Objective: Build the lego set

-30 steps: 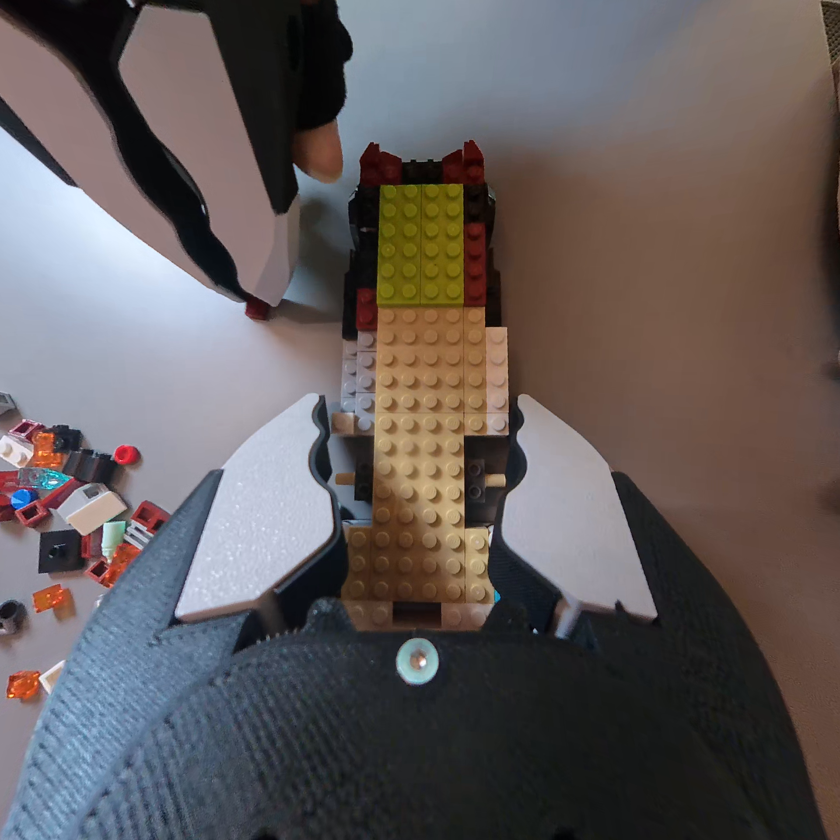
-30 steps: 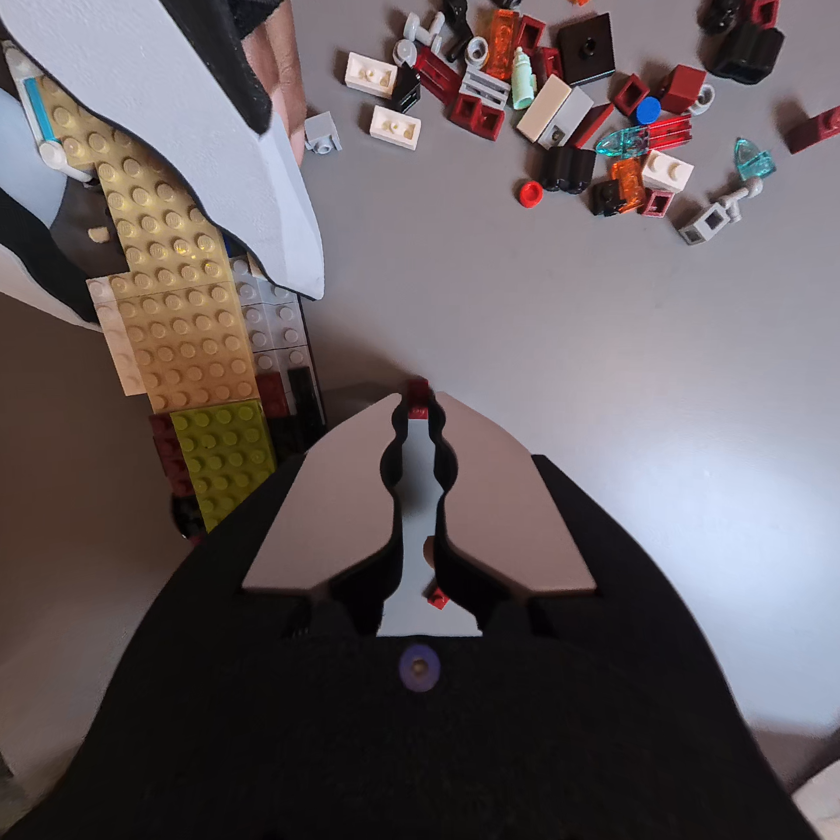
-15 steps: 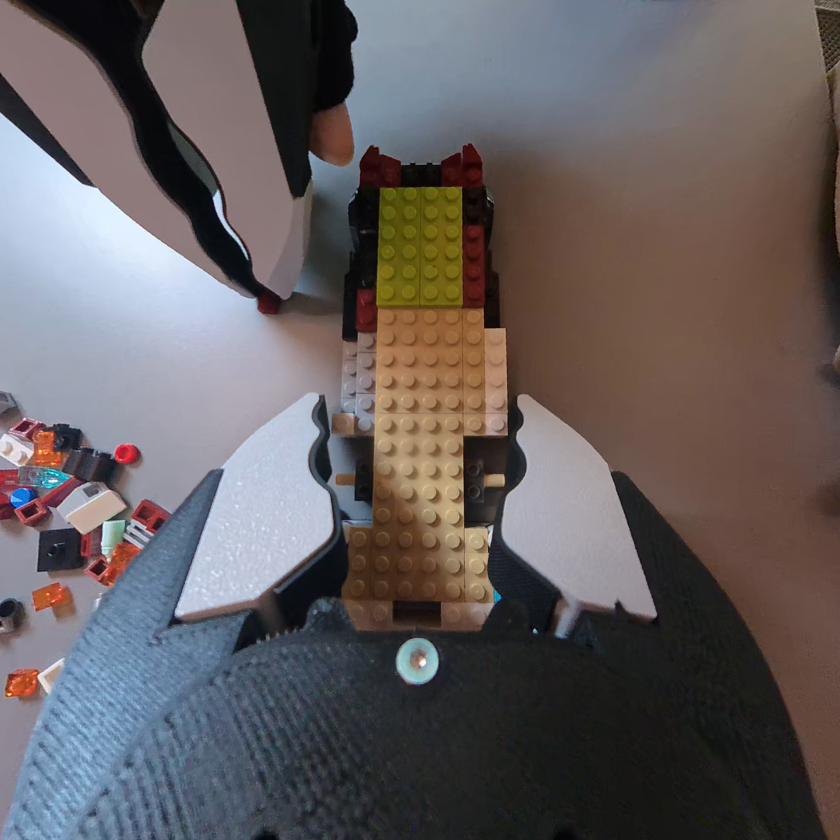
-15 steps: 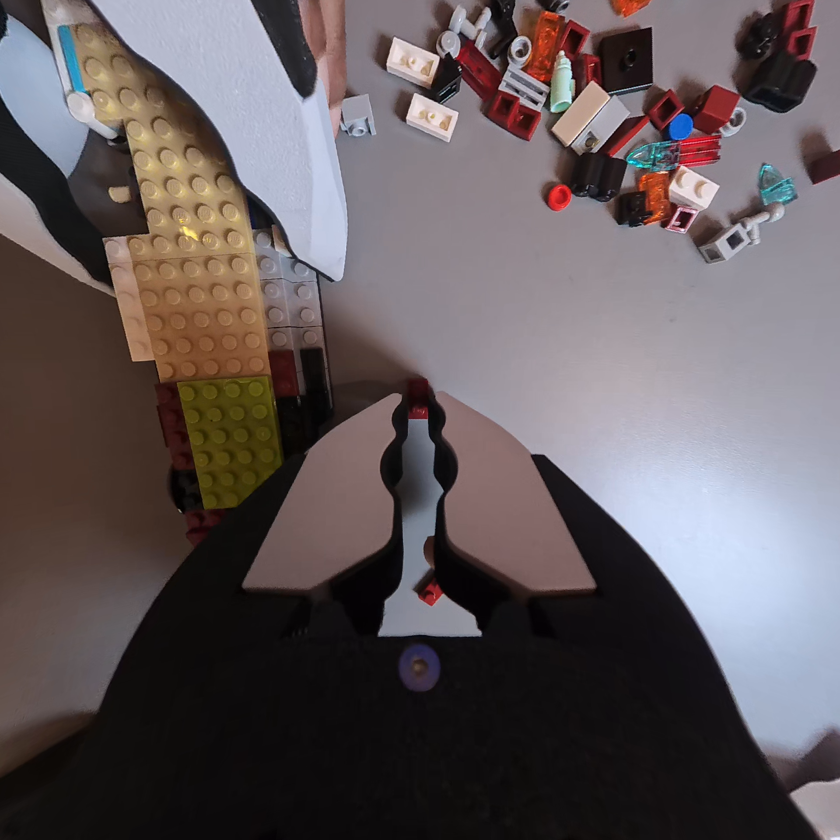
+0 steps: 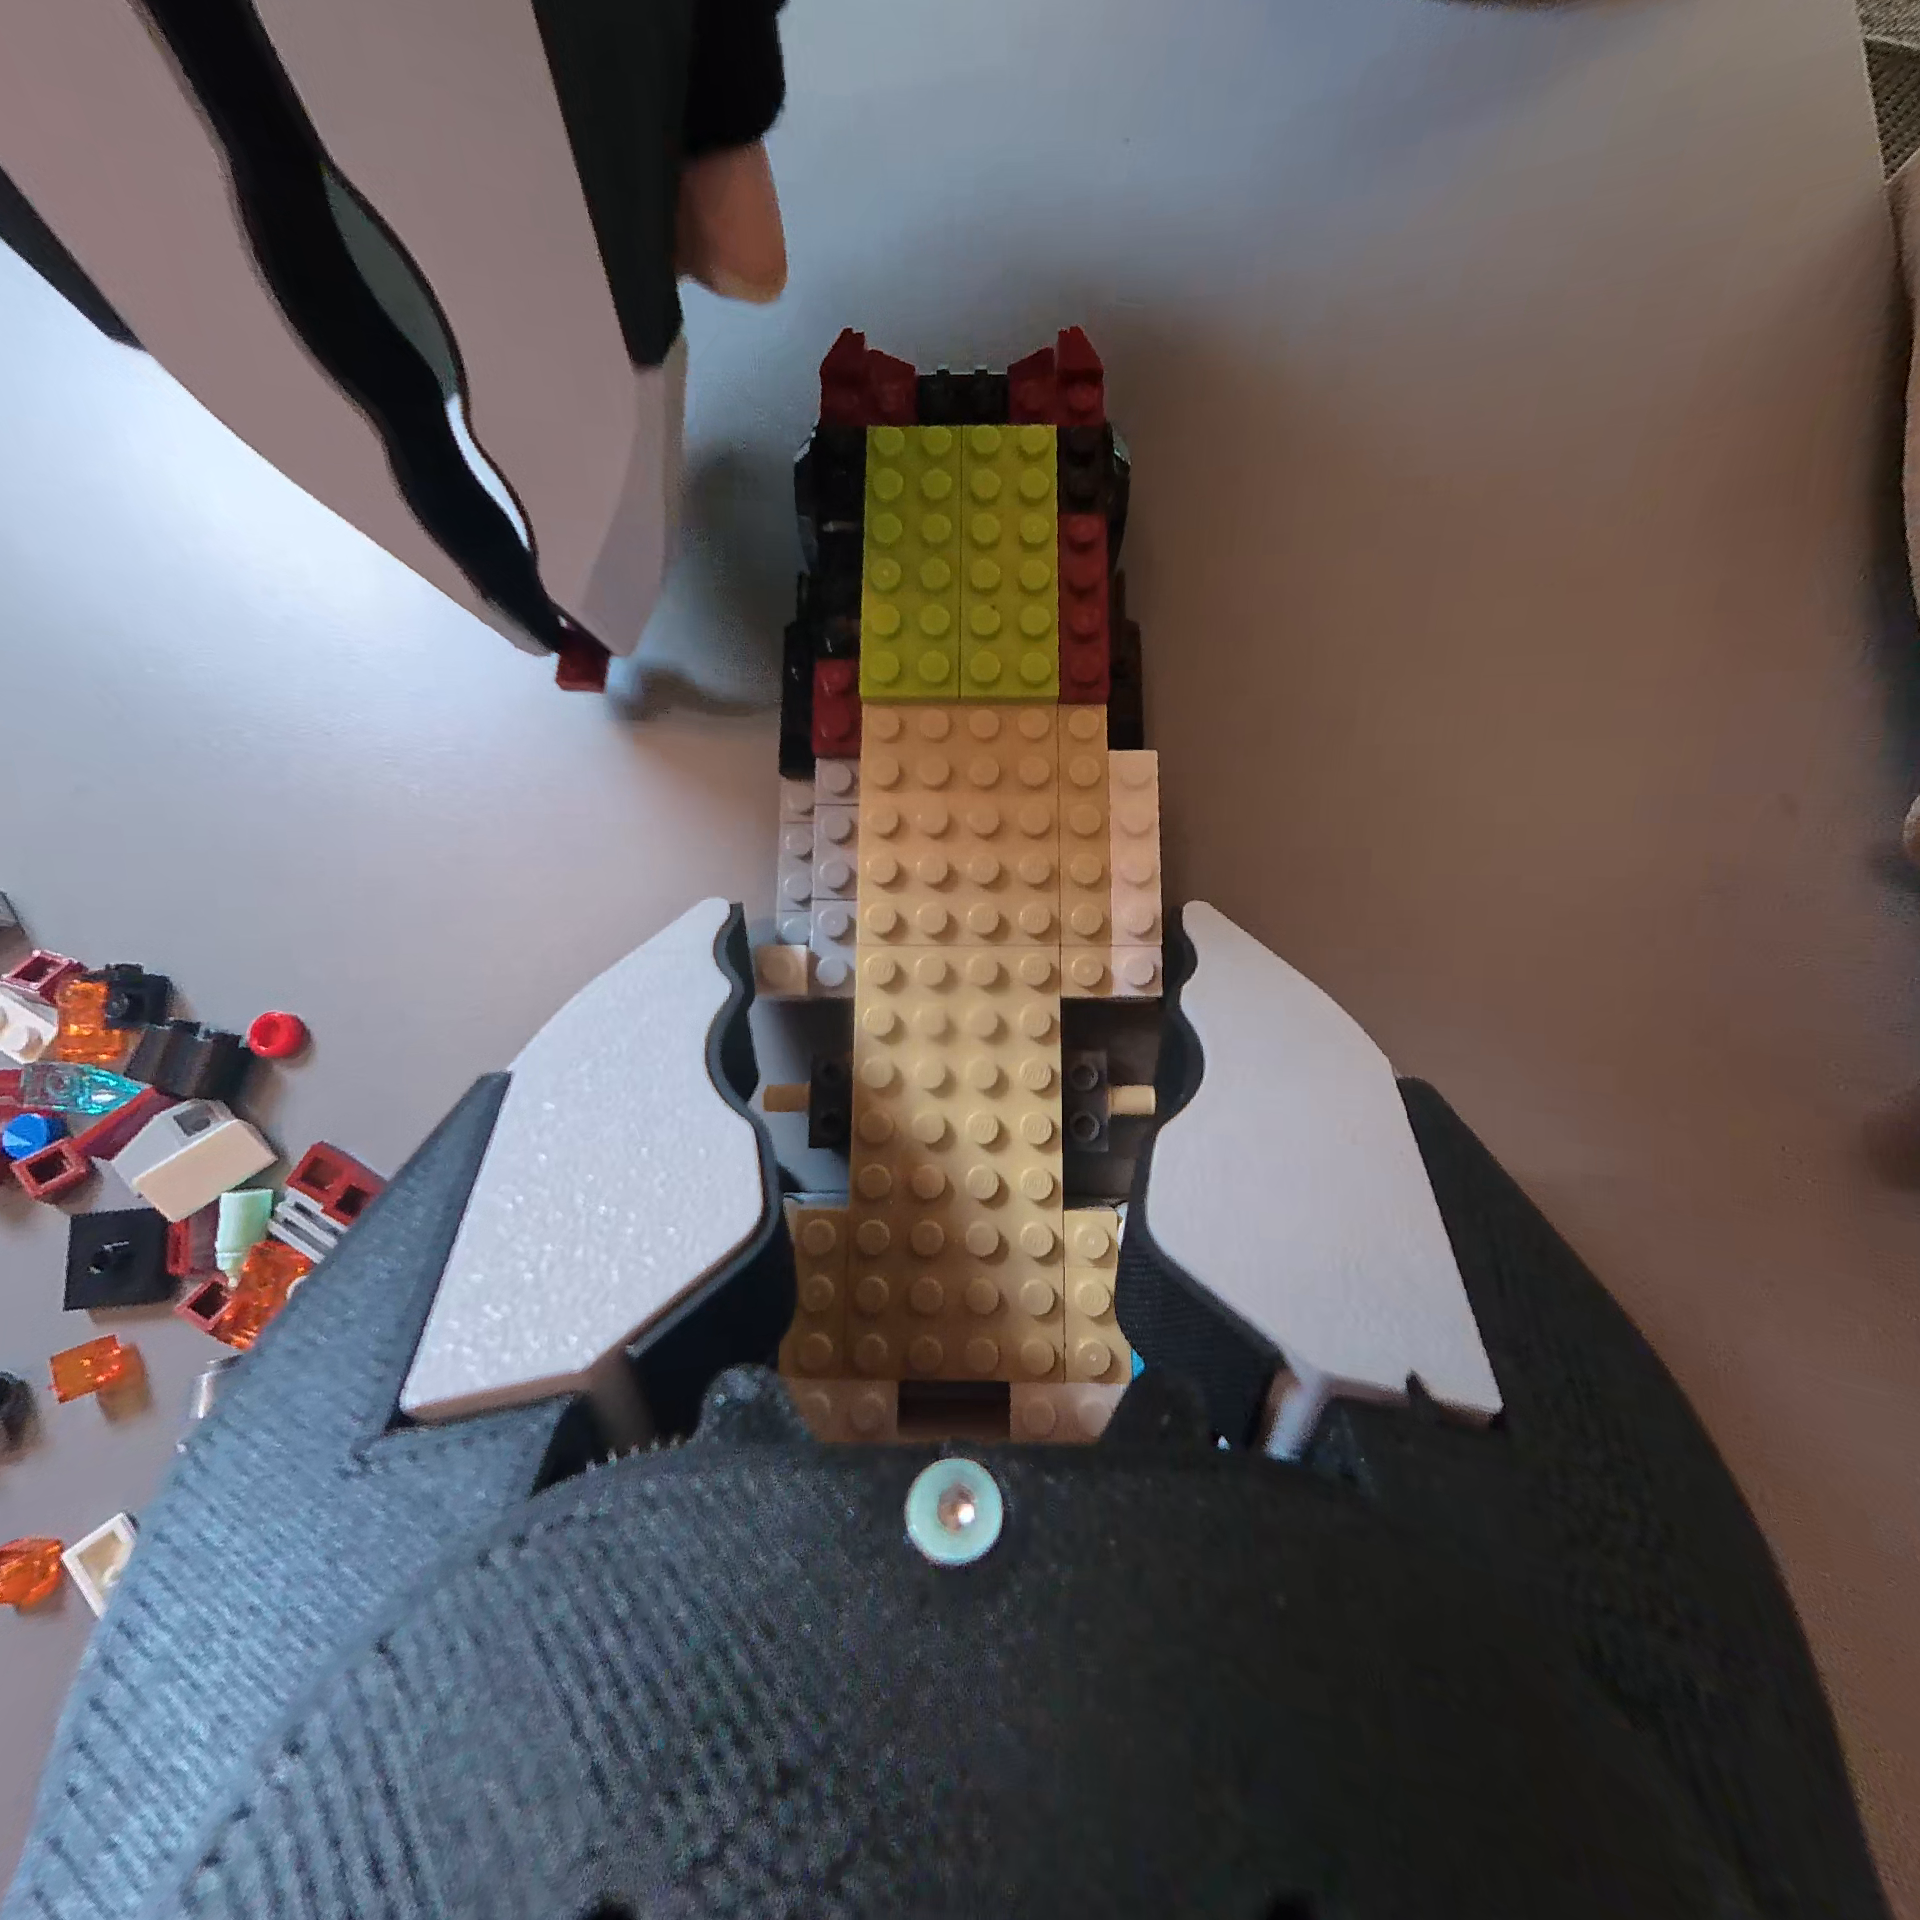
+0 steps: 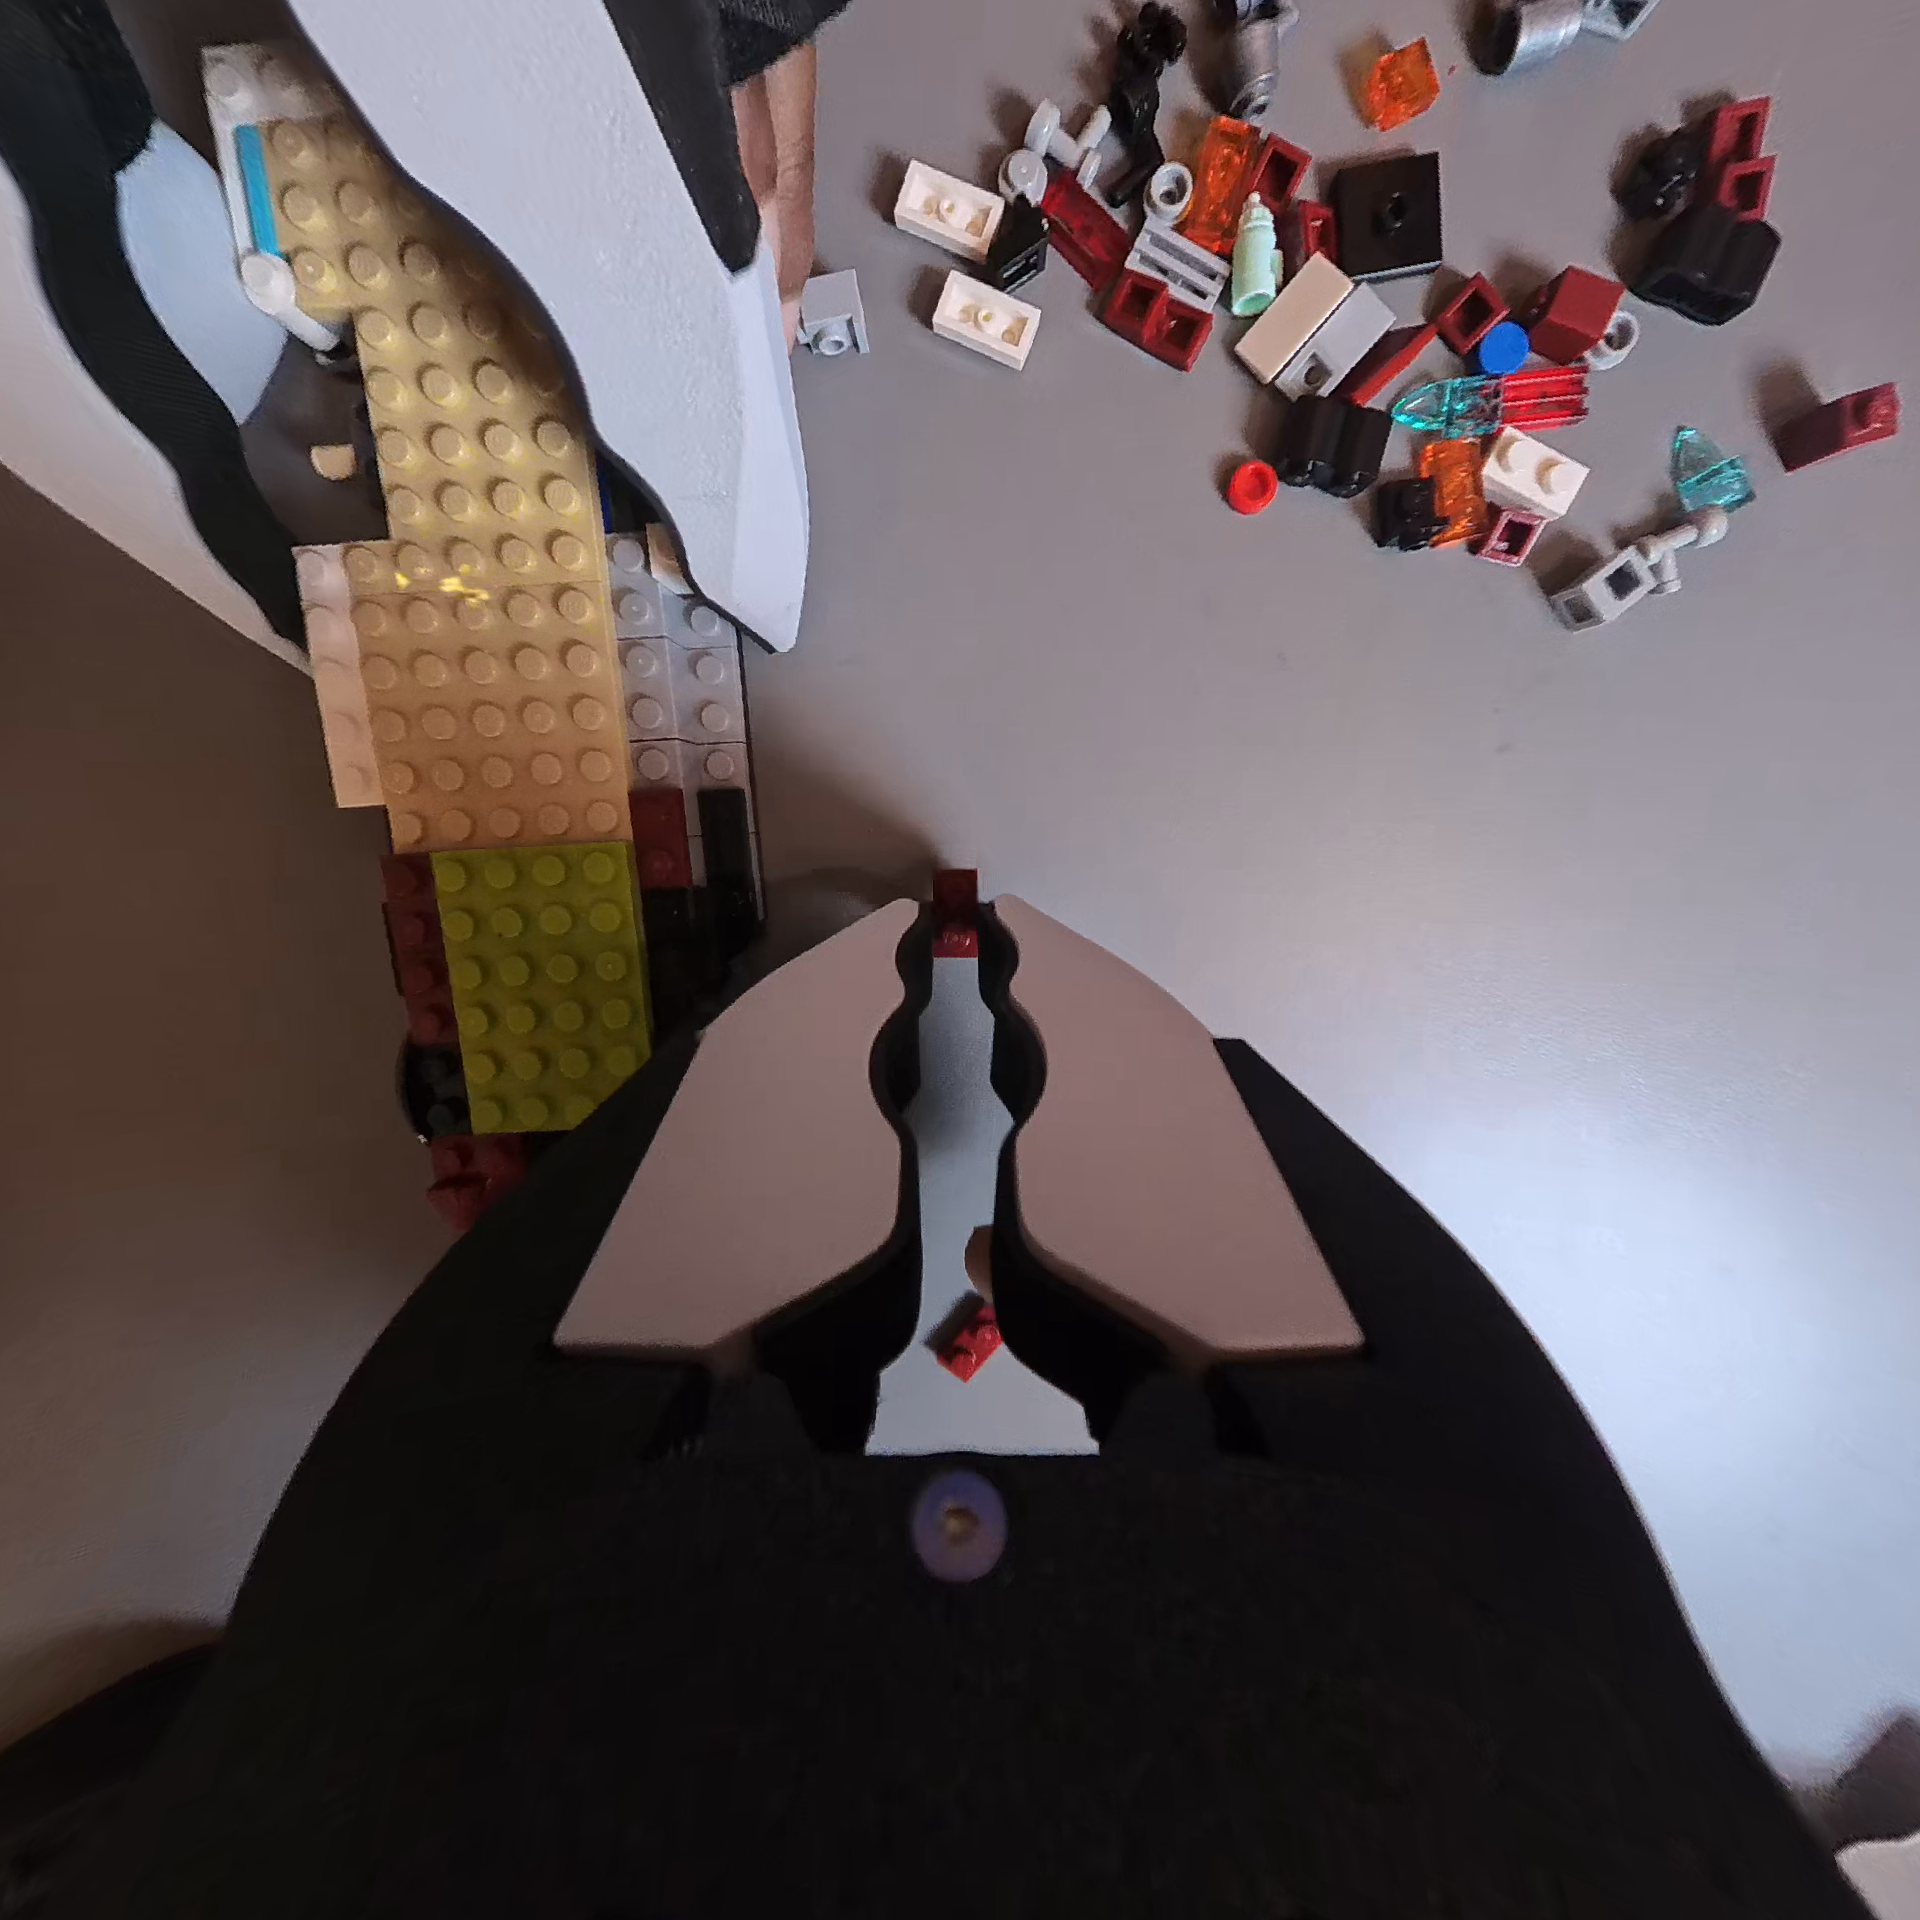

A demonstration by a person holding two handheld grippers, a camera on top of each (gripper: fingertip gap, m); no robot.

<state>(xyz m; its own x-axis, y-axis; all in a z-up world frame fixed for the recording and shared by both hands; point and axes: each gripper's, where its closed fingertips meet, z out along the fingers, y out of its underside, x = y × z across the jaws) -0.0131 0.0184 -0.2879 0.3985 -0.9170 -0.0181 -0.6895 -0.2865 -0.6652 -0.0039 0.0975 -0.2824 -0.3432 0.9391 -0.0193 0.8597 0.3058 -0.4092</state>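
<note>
A long brick model [image 5: 966,831] with tan plates, a lime plate and dark red and black bricks at its far end lies between my left gripper's [image 5: 956,925] fingers. Both fingertips press on its sides, so the left gripper is shut on it. The model also shows in the right wrist view [image 6: 488,707], with the left gripper's finger [image 6: 727,416] against it. My right gripper [image 6: 956,909] is shut on a small dark red brick [image 6: 954,914] at its tips. In the left wrist view that brick [image 5: 582,665] hangs just left of the model's lime part.
A pile of loose small bricks [image 6: 1351,291] lies on the grey table [image 6: 1351,935]; it also shows in the left wrist view [image 5: 156,1164]. A small red brick [image 6: 966,1340] lies under the right gripper. A person's fingertip [image 5: 738,229] shows on the right gripper.
The right gripper has shifted slightly beside the model, still holding the dark red brick. The left gripper and the model have not moved.
</note>
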